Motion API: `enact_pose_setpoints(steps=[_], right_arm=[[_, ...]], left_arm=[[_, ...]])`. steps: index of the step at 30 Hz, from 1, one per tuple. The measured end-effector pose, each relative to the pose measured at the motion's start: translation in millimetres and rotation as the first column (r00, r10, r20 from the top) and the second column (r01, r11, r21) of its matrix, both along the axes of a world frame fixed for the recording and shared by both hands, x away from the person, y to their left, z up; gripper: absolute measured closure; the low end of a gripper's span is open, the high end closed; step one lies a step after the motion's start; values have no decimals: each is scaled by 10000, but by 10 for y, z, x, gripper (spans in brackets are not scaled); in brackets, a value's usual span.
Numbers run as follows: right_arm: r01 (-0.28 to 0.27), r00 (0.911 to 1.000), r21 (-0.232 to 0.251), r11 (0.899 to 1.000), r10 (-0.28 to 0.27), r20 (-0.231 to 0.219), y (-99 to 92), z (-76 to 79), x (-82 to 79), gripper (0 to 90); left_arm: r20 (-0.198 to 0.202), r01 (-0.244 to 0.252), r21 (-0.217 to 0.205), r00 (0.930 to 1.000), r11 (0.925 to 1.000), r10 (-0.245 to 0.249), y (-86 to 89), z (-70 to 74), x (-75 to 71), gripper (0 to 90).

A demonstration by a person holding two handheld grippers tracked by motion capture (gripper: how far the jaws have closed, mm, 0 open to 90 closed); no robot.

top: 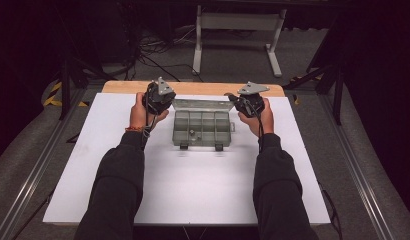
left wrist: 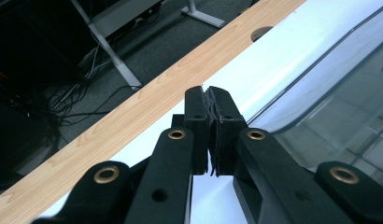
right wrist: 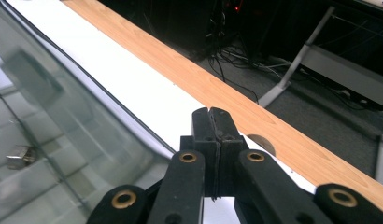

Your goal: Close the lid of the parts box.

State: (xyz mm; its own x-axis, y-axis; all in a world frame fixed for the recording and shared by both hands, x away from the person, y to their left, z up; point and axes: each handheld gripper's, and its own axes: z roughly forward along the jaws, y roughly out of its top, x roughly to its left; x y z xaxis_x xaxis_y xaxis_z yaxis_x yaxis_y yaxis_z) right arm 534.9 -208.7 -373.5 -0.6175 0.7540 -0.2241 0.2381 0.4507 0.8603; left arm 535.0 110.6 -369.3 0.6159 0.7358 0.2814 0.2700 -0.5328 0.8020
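Dark-sleeved forearms over white board (top: 193,180) on wood table (top: 123,87); grey carpet, cables behind. Left gripper (top: 158,96) and right gripper (top: 249,102) raised, both clenched empty, flanking open clear compartment box (top: 201,128) mid-board.

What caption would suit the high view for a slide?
Person holds the left gripper and right gripper beside an open clear compartment box on a white table.
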Motion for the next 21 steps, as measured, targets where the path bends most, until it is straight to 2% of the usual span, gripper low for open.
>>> enact_pose_setpoints(steps=[1, 3, 4, 10, 13, 21], right_arm=[[-22, 10000, -49, 10000, 22, 14, 11, 1, -15, 900], [-61, 10000, -89, 9999, 61, -5, 13, -4, -35, 900], [-43, 10000, -153, 9999, 43, -7, 12, -11, -47, 900], [-78, 9999, -222, 9997, 75, -138, 11, -46, -112, 900], [-121, 9997, -257, 9996, 116, -197, 9, -60, -126, 900], [-270, 9987, -362, 9990, 254, -450, -16, -100, -186, 900]], left_arm=[[98, -27, 72, 9999, 10000, 27, 6, 3, -9, 869], [-9, 19, 12, 10000, 10000, -19, 9, -9, -35, 867], [37, -28, 136, 10000, 9999, 28, 11, -14, -50, 867], [-246, 78, 198, 9997, 9998, -74, -10, -102, -112, 881], [-311, 151, 122, 9994, 9998, -147, -7, -131, -132, 886], [-404, 281, 262, 9988, 9993, -270, 3, -192, -199, 882]])
